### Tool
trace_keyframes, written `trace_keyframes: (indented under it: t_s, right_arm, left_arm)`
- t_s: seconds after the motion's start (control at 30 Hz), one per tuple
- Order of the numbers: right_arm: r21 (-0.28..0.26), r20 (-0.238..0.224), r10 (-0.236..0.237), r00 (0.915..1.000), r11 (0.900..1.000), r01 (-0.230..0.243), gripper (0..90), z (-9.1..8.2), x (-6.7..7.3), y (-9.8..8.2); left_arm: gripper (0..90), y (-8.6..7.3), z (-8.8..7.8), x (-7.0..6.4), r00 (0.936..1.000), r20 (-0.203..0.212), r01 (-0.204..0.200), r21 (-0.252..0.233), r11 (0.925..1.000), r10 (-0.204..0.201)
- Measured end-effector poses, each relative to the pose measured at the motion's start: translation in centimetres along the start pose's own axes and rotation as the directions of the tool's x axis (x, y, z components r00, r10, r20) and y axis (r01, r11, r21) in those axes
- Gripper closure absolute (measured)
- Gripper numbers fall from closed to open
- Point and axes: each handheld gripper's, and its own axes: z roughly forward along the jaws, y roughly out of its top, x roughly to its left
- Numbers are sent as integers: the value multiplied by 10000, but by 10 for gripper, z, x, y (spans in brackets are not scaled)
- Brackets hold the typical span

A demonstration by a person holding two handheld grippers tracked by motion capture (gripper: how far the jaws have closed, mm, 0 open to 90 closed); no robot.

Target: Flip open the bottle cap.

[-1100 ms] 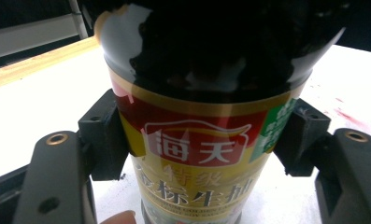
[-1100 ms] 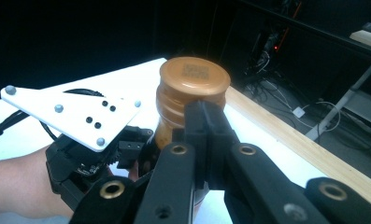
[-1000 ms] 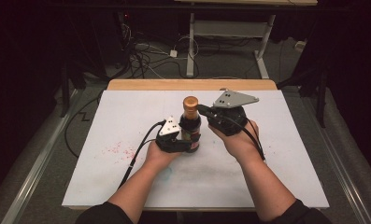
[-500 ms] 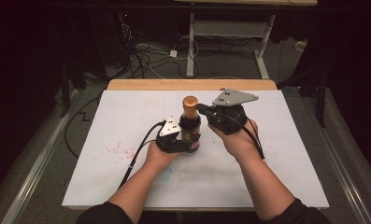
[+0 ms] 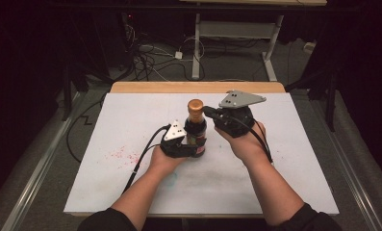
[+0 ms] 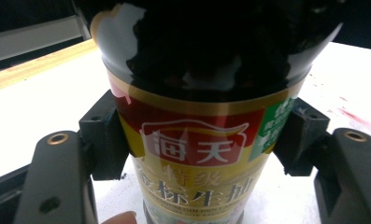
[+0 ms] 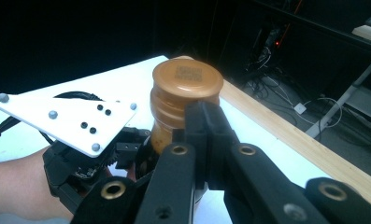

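Two fingers [image 6: 103, 140] clamped on 海天 bottle [image 6: 197, 154]; right gripper [image 7: 204, 126] closed beside cap [image 7: 187, 81].

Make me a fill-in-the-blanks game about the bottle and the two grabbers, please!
1. The left gripper is shut on the dark bottle's ______.
2. The bottle's cap is coloured ______.
3. The right gripper has its jaws shut, with their tips beside the bottle's ______.
4. The bottle stands upright on the ______ table.

Missing words: body; brown; cap; white
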Motion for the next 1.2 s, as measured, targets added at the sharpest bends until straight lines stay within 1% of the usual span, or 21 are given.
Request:
trace_keyframes:
  t_s: [0.17, 0.23, 0.27, 0.3, 0.33, 0.37, 0.4, 0.43, 0.47, 0.5, 0.57, 0.6, 0.63, 0.7, 0.8, 0.93, 1.2]
  right_arm:
    - [28, -2, 51, 10000, 10000, -51, 900, 0, 0, 1]
    - [96, 13, 36, 10000, 9999, -36, 900, 1, 0, 2]
    - [114, 13, 49, 10000, 9999, -49, 900, 2, 1, 4]
    - [-55, -23, 54, 10000, 10000, -54, 900, 2, 1, 6]
    - [-925, -217, 338, 9992, 9951, -357, 900, -3, 1, 10]
    - [-1452, -425, 474, 9980, 9880, -531, 900, -10, 0, 20]
    - [-1673, -87, 27, 10000, 9859, -41, 900, -17, 2, 36]
    - [-1673, -87, 27, 10000, 9859, -41, 900, -17, 2, 36]
    - [-1689, -69, 123, 9999, 9855, -133, 900, -20, 1, 39]
    - [-1641, -58, 227, 9997, 9862, -233, 900, -22, -2, 40]
    - [-1429, 209, 137, 9997, 9897, -106, 900, -26, -4, 35]
    - [-1288, 165, 158, 9997, 9916, -136, 900, -26, -6, 31]
    - [-1145, 125, 204, 9997, 9932, -189, 900, -25, -7, 26]
    - [-745, 82, 230, 9997, 9970, -223, 900, -21, -7, 14]
    - [-225, -69, 280, 9996, 9994, -281, 900, -13, -6, 0]
    - [23, -206, 224, 9995, 9997, -223, 900, -6, -3, -6]
    - [125, -178, 164, 9997, 9998, -162, 900, -1, 0, -3]
  left_arm:
    - [299, 0, 0, 0, 10000, -7, 9, -51, 10000, -9]
    - [301, 0, 0, 1, 10000, 4, 93, -115, 9999, -93]
    - [301, 0, -1, 2, 9998, -4, 201, -162, 9997, -201]
    - [301, -1, -1, 1, 10000, 50, 78, -147, 9999, -78]
    - [301, -2, 0, -1, 9999, 91, -139, -105, 9998, 140]
    - [300, -3, -2, 0, 9948, -16, -1012, 443, 9939, 1014]
    - [297, -3, -3, 0, 9918, -30, -1271, 666, 9896, 1276]
    - [297, -2, -1, 0, 9956, -125, -919, 542, 9943, 927]
    - [296, -1, 1, -2, 9999, -31, -98, 51, 9999, 98]
    - [295, 1, 0, 0, 10000, 13, 78, 18, 10000, -78]
    - [293, 0, 0, -1, 10000, 54, -76, 36, 10000, 75]
    - [292, -1, 1, -1, 9999, 51, -118, 21, 9999, 118]
    - [292, -1, 1, -1, 10000, 46, -35, 2, 10000, 35]
    - [291, 0, 0, 0, 10000, 60, -46, 40, 10000, 45]
    - [290, 0, 1, 0, 10000, 61, -34, 42, 10000, 33]
    - [289, 0, 1, 0, 10000, 54, -21, 25, 10000, 21]
    - [289, 0, 1, 0, 10000, 48, -24, 27, 10000, 24]
